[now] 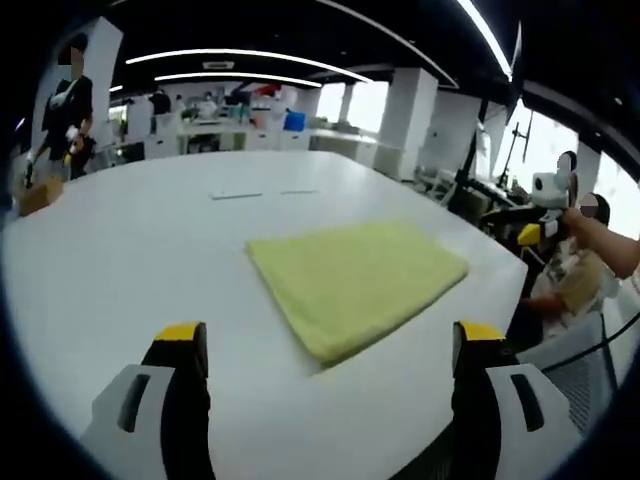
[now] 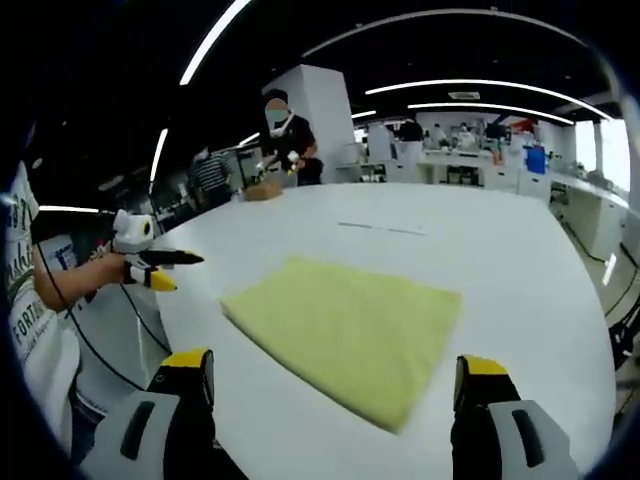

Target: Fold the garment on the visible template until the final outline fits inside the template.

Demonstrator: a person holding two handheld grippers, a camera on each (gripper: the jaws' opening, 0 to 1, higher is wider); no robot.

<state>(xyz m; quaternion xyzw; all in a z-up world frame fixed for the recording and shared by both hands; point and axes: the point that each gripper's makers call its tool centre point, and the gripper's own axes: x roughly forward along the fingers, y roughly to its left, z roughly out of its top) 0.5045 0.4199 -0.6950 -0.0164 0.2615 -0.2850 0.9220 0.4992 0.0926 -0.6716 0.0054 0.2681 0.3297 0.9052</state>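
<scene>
Jaws of both the left gripper and the right gripper stand apart and empty above the white counter, where the yellow garment lies folded flat into a neat rectangle, so folding looks finished, though no template outline is discernible.

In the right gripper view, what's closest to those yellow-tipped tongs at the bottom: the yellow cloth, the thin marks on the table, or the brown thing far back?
1. Yellow cloth, just ahead of the tongs.
2. Thin marks, mid-table.
3. Brown thing, far left edge.
</scene>
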